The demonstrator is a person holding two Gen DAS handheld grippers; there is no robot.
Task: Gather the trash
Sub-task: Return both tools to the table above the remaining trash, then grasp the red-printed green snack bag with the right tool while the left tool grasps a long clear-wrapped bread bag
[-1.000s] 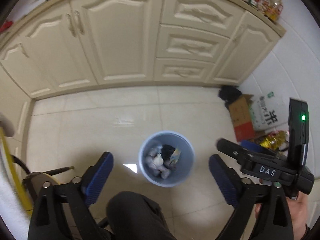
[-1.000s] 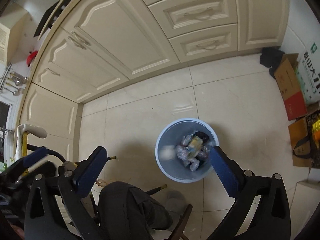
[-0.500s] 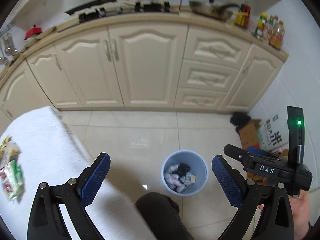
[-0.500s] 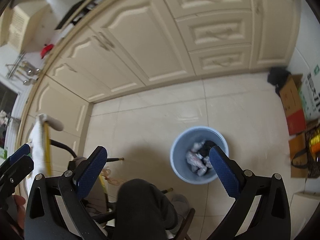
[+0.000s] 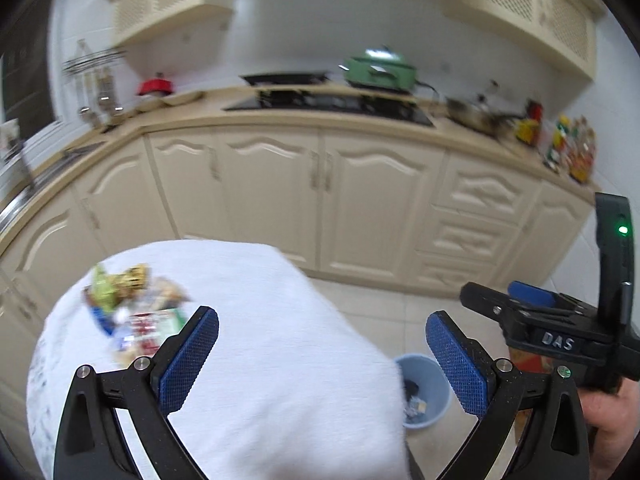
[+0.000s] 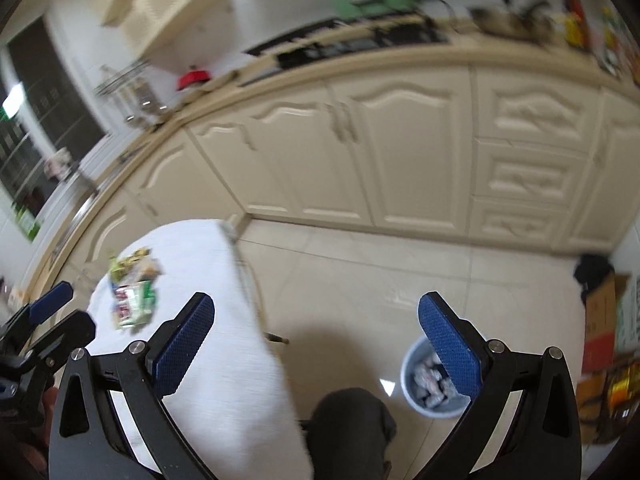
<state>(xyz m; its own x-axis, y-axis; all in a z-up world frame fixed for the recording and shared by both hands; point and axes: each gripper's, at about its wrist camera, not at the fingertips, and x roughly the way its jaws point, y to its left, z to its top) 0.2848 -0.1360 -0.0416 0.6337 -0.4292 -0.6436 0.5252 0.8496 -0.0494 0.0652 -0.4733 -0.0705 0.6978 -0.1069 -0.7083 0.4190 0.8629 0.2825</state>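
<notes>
Both grippers raised from bin (image 6: 434, 388) toward wrappers (image 5: 132, 312) on table (image 5: 280, 360).

The left gripper (image 5: 320, 354) and right gripper (image 6: 316, 344) are held level, jaws spread wide, empty.

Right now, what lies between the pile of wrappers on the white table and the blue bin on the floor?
In the right wrist view, only bare white tablecloth, then pale floor tiles separate the wrappers from the bin. A dark knee sits just nearer the camera.

Cream kitchen cabinets (image 5: 276, 196), beige countertop (image 5: 320, 120), white wall tiles (image 5: 288, 32), glossy pale floor tiles (image 6: 360, 280), white-clothed table (image 5: 280, 340)
</notes>
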